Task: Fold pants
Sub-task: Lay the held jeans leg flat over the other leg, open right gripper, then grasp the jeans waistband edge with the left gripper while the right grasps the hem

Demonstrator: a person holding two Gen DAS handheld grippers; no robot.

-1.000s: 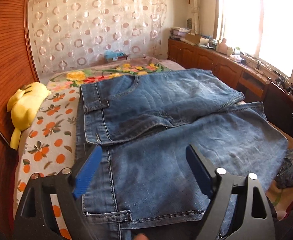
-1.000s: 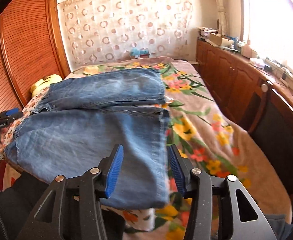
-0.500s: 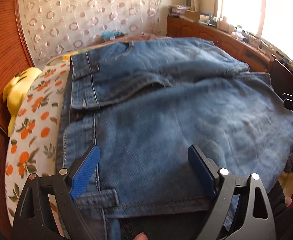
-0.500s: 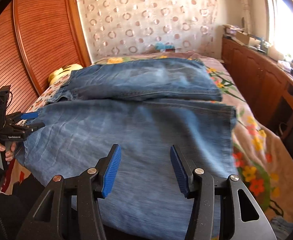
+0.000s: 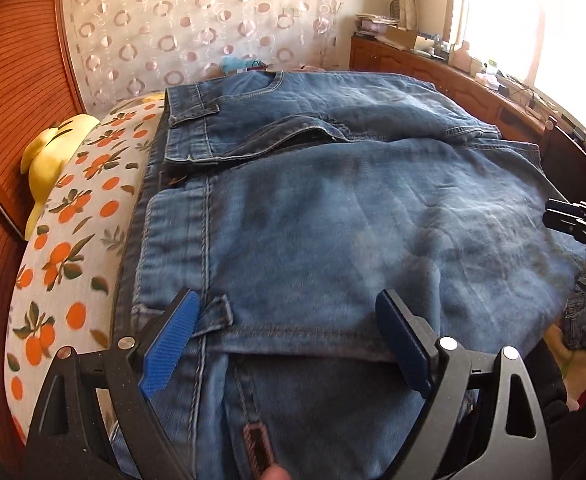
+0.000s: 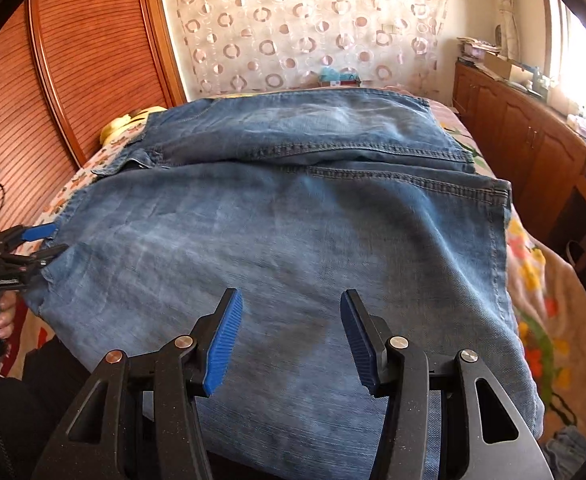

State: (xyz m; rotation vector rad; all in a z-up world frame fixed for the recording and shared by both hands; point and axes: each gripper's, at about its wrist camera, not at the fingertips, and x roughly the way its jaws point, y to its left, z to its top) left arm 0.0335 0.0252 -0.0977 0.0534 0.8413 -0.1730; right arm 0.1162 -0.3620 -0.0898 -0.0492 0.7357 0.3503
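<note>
- While the jeans (image 6: 277,216) lie flat on the bed (image 5: 73,216), legs side by side, their long axis runs crosswise to both tongs.
- Left tongs (image 5: 289,340) hang apart over the waistband; right tongs (image 6: 289,336) apart over the near leg, gripping nothing.

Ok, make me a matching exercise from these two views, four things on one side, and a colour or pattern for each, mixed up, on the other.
Things:
1. jeans
2. plush toy
3. curtain
4. pillow

Looks:
A. white with oranges
B. pale with rings
C. blue denim
D. yellow

Pairs: 1-C, 2-D, 3-B, 4-A
</note>
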